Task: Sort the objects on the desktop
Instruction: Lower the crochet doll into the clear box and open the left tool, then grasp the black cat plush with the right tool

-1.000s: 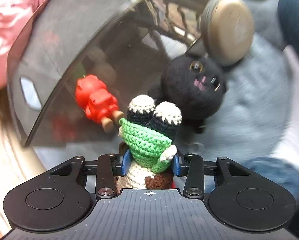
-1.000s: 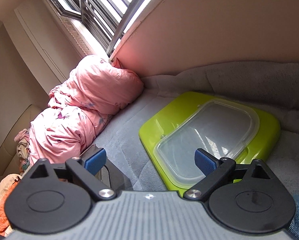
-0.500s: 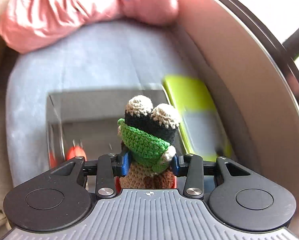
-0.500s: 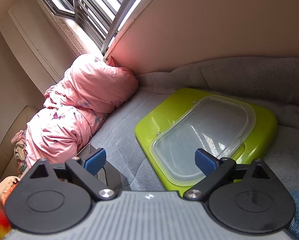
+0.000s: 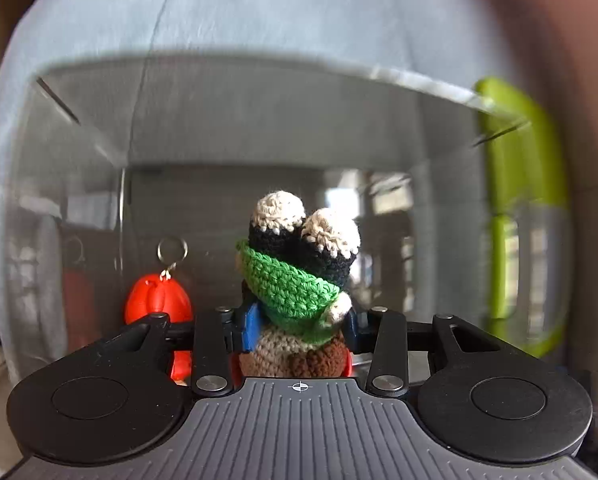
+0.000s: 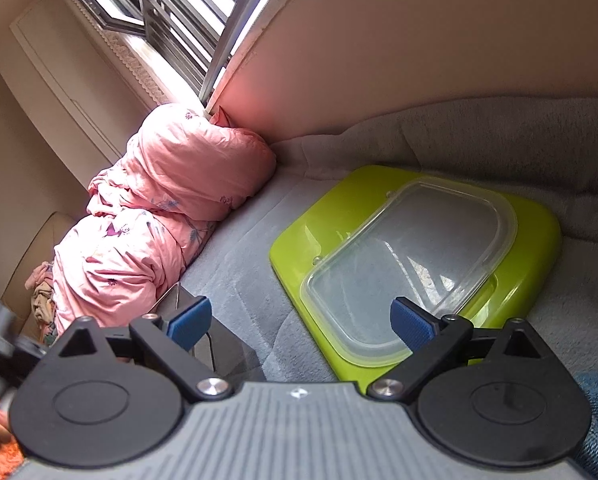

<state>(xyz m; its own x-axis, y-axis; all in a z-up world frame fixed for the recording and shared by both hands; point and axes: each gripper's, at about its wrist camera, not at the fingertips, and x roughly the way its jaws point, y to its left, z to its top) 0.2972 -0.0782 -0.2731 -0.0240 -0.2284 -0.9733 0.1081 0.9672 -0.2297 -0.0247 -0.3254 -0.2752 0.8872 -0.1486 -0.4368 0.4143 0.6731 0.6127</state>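
Item: knitted doll, clenched in my left tool, above clear box w/ red keyring toy. Rt tool released, idle. Lower well inside the walls, then let go.

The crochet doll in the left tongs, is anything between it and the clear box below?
Nothing visible blocks it. The crochet doll hangs over the open clear box; the red keychain figure already inside sits off to its left.
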